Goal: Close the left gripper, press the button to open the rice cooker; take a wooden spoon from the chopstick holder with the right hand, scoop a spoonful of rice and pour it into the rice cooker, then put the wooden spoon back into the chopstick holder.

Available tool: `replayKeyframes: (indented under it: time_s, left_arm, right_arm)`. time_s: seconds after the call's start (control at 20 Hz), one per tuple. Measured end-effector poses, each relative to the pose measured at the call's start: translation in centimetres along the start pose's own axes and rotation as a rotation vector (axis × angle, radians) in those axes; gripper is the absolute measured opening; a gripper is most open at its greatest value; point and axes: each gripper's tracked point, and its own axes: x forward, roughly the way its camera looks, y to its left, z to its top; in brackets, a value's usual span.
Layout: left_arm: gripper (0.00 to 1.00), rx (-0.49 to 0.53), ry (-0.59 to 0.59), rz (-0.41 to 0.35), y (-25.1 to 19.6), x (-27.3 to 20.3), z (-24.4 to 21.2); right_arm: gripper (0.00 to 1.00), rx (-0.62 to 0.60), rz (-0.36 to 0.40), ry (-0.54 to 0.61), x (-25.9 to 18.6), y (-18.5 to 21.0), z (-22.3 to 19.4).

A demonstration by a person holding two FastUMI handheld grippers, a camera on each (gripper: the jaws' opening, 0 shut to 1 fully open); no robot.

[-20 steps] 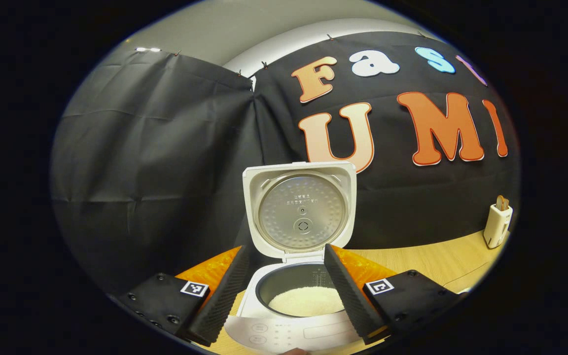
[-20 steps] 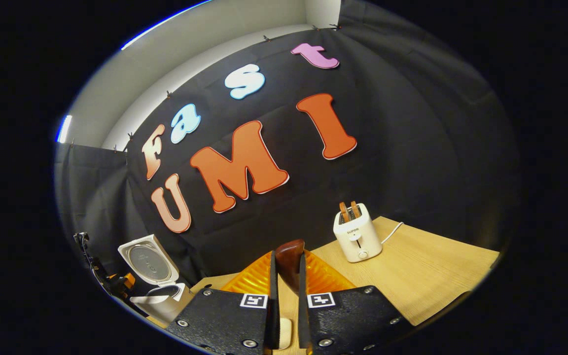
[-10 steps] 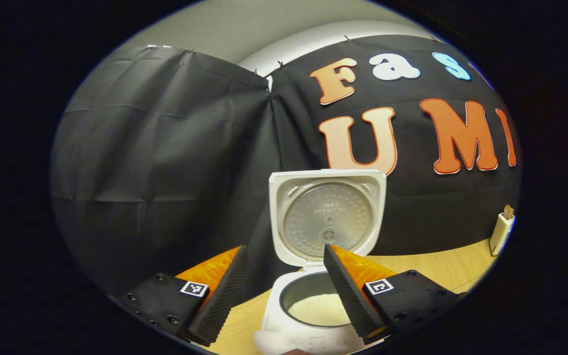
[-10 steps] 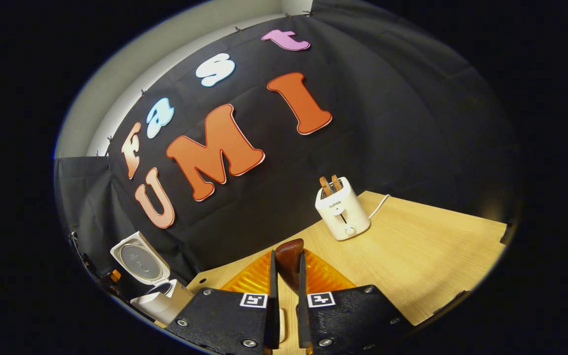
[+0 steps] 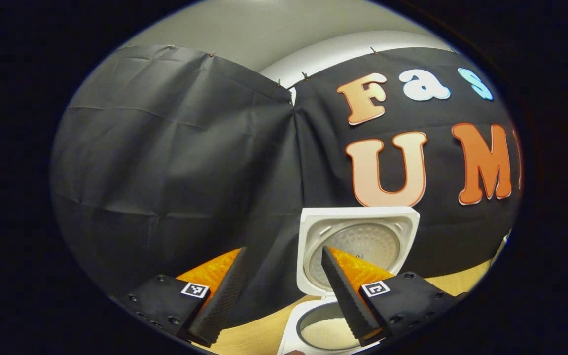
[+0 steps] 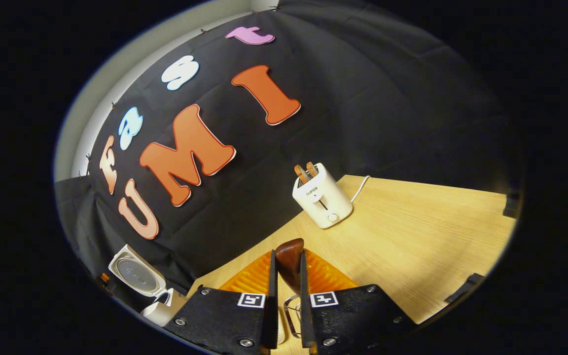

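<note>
The white rice cooker [image 5: 358,246] stands with its lid up at the lower right of the left gripper view, and white rice [image 5: 328,334] lies in its pot. My left gripper [image 5: 282,254] is open and empty, above and to the left of the cooker. In the right gripper view my right gripper [image 6: 287,256] is shut on the dark brown handle of the wooden spoon [image 6: 289,252], which sticks up between the fingers. The spoon's bowl is hidden below. A thin metal wire loop [image 6: 288,315] shows low between the fingers. The open rice cooker [image 6: 136,273] sits far off at the lower left.
A white toaster [image 6: 321,197] with two slices of toast stands on the wooden table [image 6: 412,236] by the black cloth wall, its cord trailing to the right. A small dark object [image 6: 464,293] lies at the table's right edge.
The left gripper has swung left and up, so the cooker slid to the view's lower right. The right gripper, still holding the spoon, has tilted; the toaster moved up and left in its view.
</note>
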Motion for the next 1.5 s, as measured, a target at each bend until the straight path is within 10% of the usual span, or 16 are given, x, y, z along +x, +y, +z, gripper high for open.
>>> replayKeyframes:
  time_s: [0.7,1.5]
  left_arm:
    - [0.95,0.068,0.102,-0.046,-5.9,9.7,5.7]
    - [0.96,0.08,0.518,-0.148,-12.5,19.3,-1.4]
  right_arm:
    - [0.87,-0.297,-0.013,-0.094,-2.5,1.8,6.8]
    - [0.92,-0.447,-0.084,-0.37,-9.7,3.6,17.0]
